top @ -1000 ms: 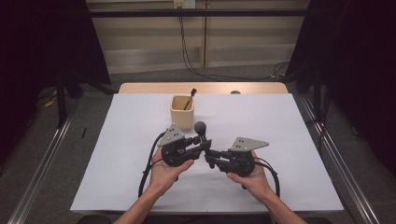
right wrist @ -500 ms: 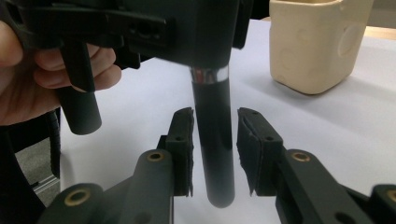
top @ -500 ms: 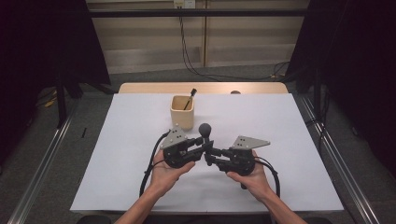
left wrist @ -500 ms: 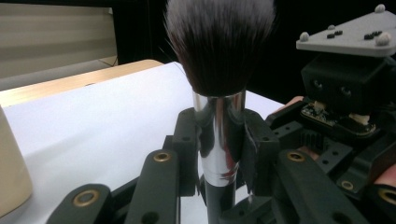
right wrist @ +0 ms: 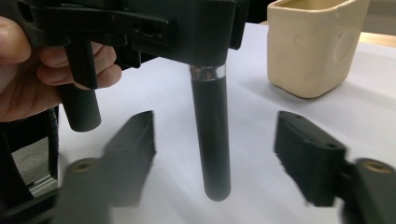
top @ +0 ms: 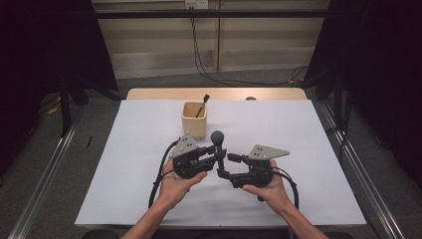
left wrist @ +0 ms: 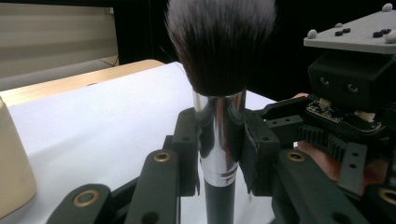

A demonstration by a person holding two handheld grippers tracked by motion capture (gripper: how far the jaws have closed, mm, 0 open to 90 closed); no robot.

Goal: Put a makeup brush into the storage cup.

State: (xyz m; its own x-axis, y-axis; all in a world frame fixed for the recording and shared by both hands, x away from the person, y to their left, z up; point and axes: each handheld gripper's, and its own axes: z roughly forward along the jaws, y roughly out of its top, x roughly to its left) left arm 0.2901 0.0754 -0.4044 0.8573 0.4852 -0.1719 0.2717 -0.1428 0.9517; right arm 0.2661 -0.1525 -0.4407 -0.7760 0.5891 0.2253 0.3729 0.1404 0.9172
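Object: makeup brush [left wrist: 219, 93], upright, bristle head up, handle hanging free below; in the high view at the table's centre, at about 5 o'clock from the cream cup [top: 194, 119] and apart from it.
Left gripper [left wrist: 218, 140]: jaws clamped on the chrome ferrule, one pad each side.
Right gripper [right wrist: 215, 154]: jaws have just been opening; they now stand wide at 3 and 9 o'clock of the black handle, touching neither side.
Weight: judged light; one gripper carries it.
Stiffness: handle and ferrule rigid; bristles soft, would splay if pinched.
Surface: polished ferrule and glossy handle look slippery; may rotate in the pads.
Best hold: ferrule or upper handle, never the bristles.
Also in cup: a thin dark-tipped stick [top: 202, 104].
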